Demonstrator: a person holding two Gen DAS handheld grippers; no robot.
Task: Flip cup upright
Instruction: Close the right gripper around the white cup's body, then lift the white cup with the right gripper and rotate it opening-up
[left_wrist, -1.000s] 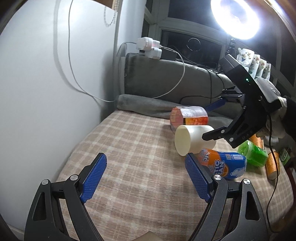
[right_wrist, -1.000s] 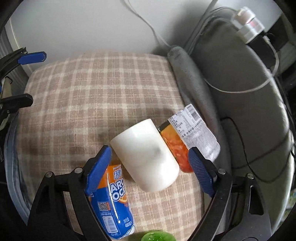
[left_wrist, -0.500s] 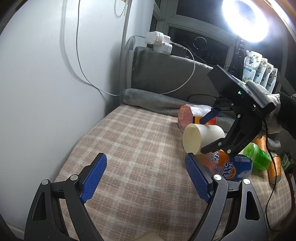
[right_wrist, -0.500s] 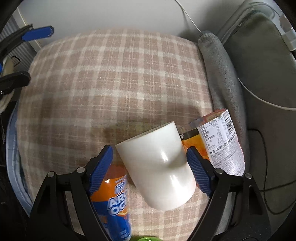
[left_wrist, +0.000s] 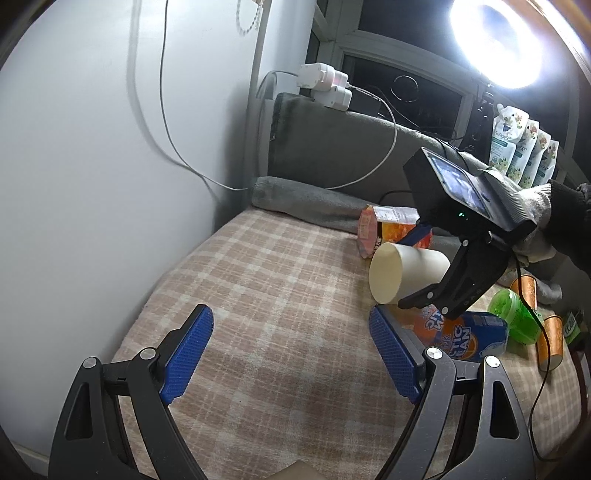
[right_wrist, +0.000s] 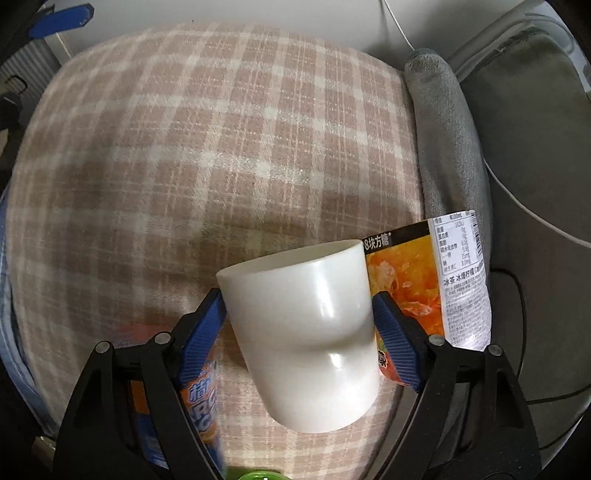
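Cup (right_wrist: 306, 328), white, lying sideways: now clamped between right gripper (right_wrist: 299, 314) pads, previously unclosed. Left gripper (left_wrist: 291, 354) kept spread, nothing held.

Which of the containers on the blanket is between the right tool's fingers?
The white cup, lying on its side; the orange carton and blue bottle sit outside.

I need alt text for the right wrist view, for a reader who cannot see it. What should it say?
A glossy white plastic cup lies on its side between the blue pads of the right gripper, which are at or very near its walls. It rests on a beige checked blanket, with an orange drink carton beside it and a blue-and-orange bottle at lower left.
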